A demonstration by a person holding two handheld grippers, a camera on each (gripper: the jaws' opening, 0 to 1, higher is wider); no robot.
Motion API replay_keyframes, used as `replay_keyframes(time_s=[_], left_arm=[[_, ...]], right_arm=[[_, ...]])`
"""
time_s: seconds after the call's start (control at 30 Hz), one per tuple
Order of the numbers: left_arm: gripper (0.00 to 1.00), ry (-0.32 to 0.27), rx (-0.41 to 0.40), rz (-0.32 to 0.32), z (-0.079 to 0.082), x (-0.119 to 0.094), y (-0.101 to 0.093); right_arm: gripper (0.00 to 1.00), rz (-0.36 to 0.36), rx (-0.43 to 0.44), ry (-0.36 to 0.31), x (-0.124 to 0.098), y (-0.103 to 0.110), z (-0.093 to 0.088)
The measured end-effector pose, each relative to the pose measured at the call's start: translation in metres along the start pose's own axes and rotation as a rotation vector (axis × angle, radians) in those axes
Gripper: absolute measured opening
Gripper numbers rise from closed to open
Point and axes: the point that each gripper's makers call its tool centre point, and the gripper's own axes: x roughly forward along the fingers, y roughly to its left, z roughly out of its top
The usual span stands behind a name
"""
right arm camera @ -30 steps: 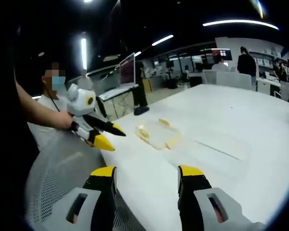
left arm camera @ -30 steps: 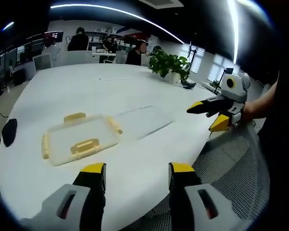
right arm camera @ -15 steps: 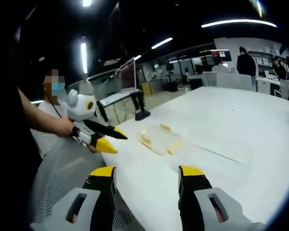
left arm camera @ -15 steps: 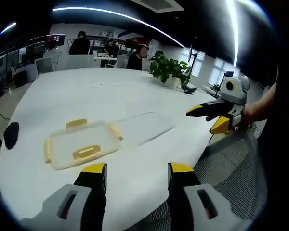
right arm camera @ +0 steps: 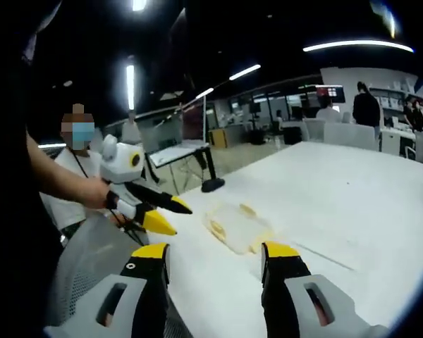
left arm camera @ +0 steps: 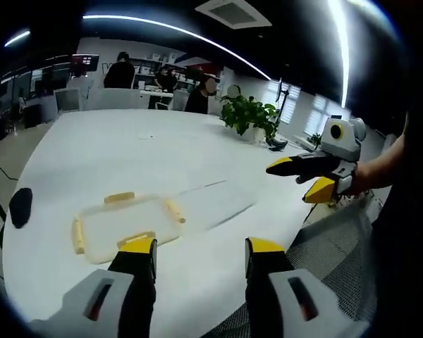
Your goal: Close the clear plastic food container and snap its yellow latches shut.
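Left gripper view: the clear container (left arm camera: 127, 223) lay on the white table (left arm camera: 162, 155), lid apparently seated. Both the left gripper (left arm camera: 201, 248) and right gripper (right arm camera: 215, 252) were held parted, empty, apart from it. A yellow latch (left arm camera: 173, 210) was best approached squarely and pressed down.

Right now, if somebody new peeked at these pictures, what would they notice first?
Probably the clear container with its yellow latches, lying flat on the big white table, just beyond the left hand-held gripper, whose yellow-tipped jaws stand apart. Next, the right hand-held gripper, held up in the air beside the table by a person's hand. A green plant sits at the table's far edge.
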Motion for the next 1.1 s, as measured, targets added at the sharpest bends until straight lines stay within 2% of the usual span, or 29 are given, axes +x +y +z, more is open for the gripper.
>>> replay_keyframes(time_s=[0.17,0.53,0.73,1.1], left_arm=[[0.48,-0.015,-0.009,0.003,0.007,-0.001,0.008],[0.44,0.000,-0.015,0.009,0.006,-0.006,0.028],[0.44,-0.011,-0.026,0.003,0.010,-0.009,0.036],[0.44,0.043,0.024,-0.014,0.005,-0.011,0.058]], right_arm=[[0.52,-0.004,-0.014,-0.006,0.005,-0.003,0.005],[0.52,-0.007,-0.011,0.005,0.021,-0.003,0.008],[0.52,-0.008,-0.011,0.011,0.034,-0.003,0.011],[0.51,-0.028,-0.037,0.035,0.058,-0.013,0.013]])
